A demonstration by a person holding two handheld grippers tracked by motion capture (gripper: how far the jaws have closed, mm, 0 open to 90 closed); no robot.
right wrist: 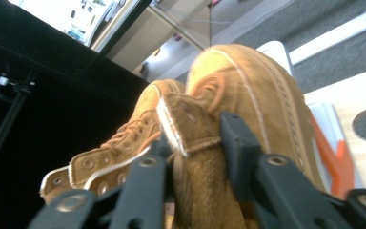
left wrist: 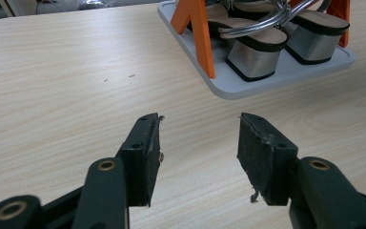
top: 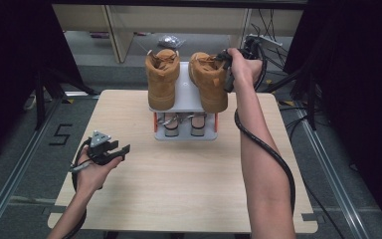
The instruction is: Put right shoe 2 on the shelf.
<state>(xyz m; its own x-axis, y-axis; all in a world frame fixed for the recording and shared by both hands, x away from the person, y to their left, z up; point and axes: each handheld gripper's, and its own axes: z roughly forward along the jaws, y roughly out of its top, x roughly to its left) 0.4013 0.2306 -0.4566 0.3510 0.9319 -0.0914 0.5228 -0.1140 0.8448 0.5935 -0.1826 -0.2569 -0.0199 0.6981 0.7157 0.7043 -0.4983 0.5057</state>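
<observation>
Closed on the back collar of the tan suede boot (right wrist: 252, 105), with both black pads of the right gripper (right wrist: 193, 143) lying against the suede and a narrow fold of collar filling the gap between them. Seen from the right gripper view just past the jaws: a pull loop at the top of that collar, and stitched seams running down the heel. Held from the far side in the high view, right gripper (top: 227, 68) wrapped by the right hand (top: 243, 63), thick cable (top: 268, 149) trailing back along the forearm. Standing on the right half of the top shelf of a grey rack (top: 185, 82), toe toward the person, sole flat on the shelf. Just beside it on the left half, apart by a strip of bare shelf, the other boot (top: 162, 79), same colour, same way round. Below, between orange posts (left wrist: 200, 33), a pair of block-heeled sandals (left wrist: 255, 52) on the rack's bottom tray. Rack at the far middle of a pale wooden table (top: 179, 189). Well apart, near the left front of the table: left gripper (left wrist: 200, 138) with jaws spread wide and nothing between them, low over bare wood, pointing toward the rack, held in the left hand (top: 92, 172)
</observation>
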